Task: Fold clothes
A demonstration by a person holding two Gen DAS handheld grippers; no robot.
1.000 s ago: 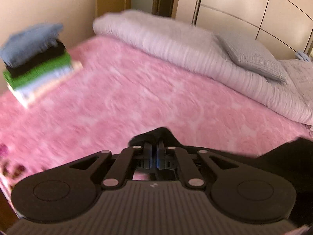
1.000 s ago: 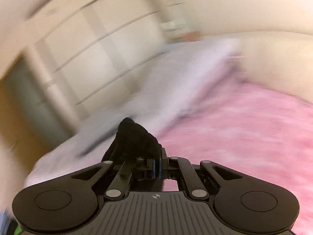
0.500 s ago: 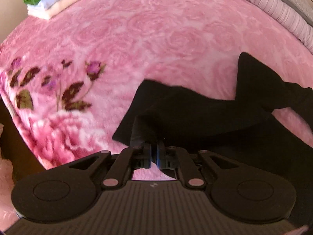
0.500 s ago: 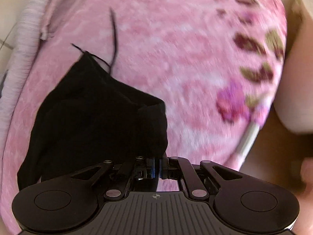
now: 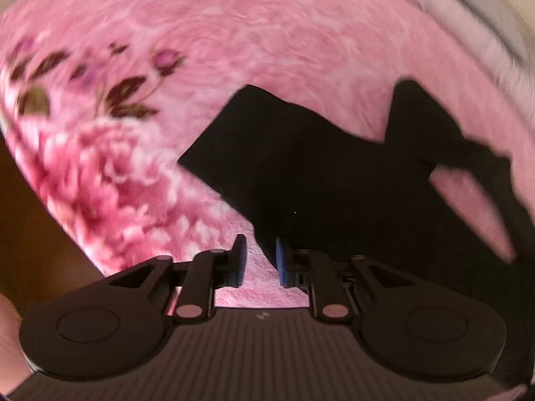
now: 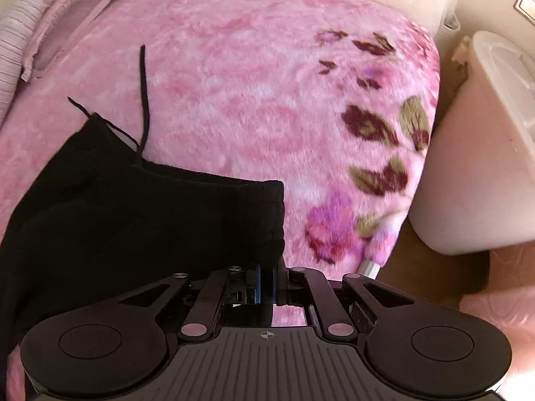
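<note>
Black drawstring trousers (image 5: pixel 327 167) lie spread on the pink blanket (image 5: pixel 260 40). In the left wrist view my left gripper (image 5: pixel 260 262) is open, its blue pads apart, with a corner of the black cloth just ahead of the right pad. In the right wrist view the trousers (image 6: pixel 133 220) show their waistband and a loose drawstring (image 6: pixel 143 100). My right gripper (image 6: pixel 266 282) is shut on the waistband corner, cloth pinched between the blue pads.
The pink floral blanket (image 6: pixel 267 100) covers the bed. A folded lilac quilt (image 6: pixel 20 40) lies along the far left side. A pale plastic bin (image 6: pixel 485 153) stands on the floor beside the bed's right edge. A hand shows at the left wrist view's lower left.
Both grippers came down from a raised pose and laid the trousers on the blanket. My left gripper has opened and let the cloth go; the right stays shut on it.
</note>
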